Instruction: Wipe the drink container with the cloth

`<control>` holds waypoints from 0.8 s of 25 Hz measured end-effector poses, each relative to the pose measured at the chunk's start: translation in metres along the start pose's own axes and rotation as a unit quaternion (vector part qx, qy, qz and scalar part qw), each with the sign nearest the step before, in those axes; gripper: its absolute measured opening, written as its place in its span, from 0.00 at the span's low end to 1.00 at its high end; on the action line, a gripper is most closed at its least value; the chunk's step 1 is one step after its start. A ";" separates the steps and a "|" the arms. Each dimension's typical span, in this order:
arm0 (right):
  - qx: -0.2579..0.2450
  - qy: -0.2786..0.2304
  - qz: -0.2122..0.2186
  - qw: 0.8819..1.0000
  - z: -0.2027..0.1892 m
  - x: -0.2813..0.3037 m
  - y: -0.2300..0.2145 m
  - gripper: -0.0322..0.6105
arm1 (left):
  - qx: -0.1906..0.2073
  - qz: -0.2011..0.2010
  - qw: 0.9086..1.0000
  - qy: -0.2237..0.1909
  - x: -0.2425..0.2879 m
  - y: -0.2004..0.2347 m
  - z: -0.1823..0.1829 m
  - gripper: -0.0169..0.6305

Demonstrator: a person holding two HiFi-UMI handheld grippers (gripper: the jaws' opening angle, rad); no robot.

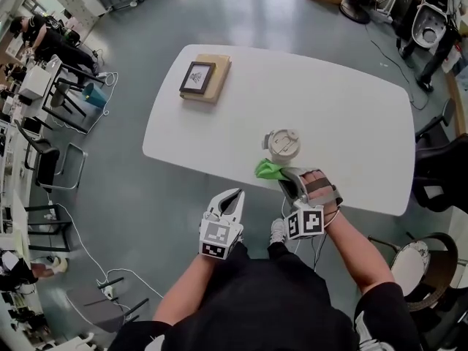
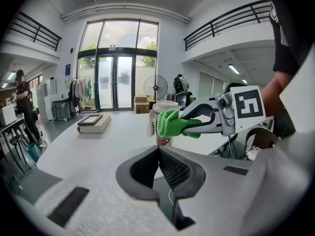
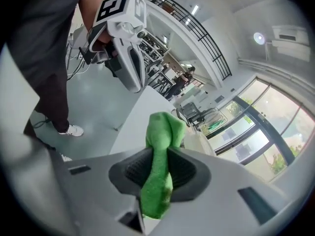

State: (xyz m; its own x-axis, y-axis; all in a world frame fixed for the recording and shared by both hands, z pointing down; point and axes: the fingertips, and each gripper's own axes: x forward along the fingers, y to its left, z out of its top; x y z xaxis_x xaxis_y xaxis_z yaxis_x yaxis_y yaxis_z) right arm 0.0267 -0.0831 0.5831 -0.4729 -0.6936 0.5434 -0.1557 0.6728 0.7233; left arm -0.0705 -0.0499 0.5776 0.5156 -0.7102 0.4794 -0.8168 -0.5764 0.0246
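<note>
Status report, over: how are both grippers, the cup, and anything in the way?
Left gripper shut, empty, short of the table. Right gripper shut on green cloth, beside cup; contact unclear. Book far side, no obstacle.

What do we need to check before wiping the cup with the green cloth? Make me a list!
1. Grip: green cloth pinched in right gripper: ok.
2. Standing: cup upright on table, lid on: ok.
3. Contact: cloth touching cup: cannot tell.
4. Steadying: left gripper holding the cup: not ok; it is shut, empty, off the table's edge.
5. Room: framed picture on book far from cup: ok.
</note>
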 end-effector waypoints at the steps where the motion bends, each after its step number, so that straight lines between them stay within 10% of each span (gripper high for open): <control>1: 0.006 0.009 -0.006 1.000 0.003 0.003 -0.002 0.19 | 0.002 -0.006 1.000 0.001 -0.002 0.003 -0.003 0.05; 20: 0.199 0.182 -0.071 0.960 -0.004 0.055 0.001 0.20 | 0.021 -0.061 0.998 0.016 -0.032 0.055 -0.030 0.05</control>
State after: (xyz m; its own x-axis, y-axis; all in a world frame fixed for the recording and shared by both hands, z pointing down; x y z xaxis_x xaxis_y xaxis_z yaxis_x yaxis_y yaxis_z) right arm 0.0041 -0.1215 0.6154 -0.0980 -0.7814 0.6163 -0.5491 0.5589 0.6214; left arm -0.1401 -0.0469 0.5902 0.6020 -0.6200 0.5031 -0.7362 -0.6750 0.0492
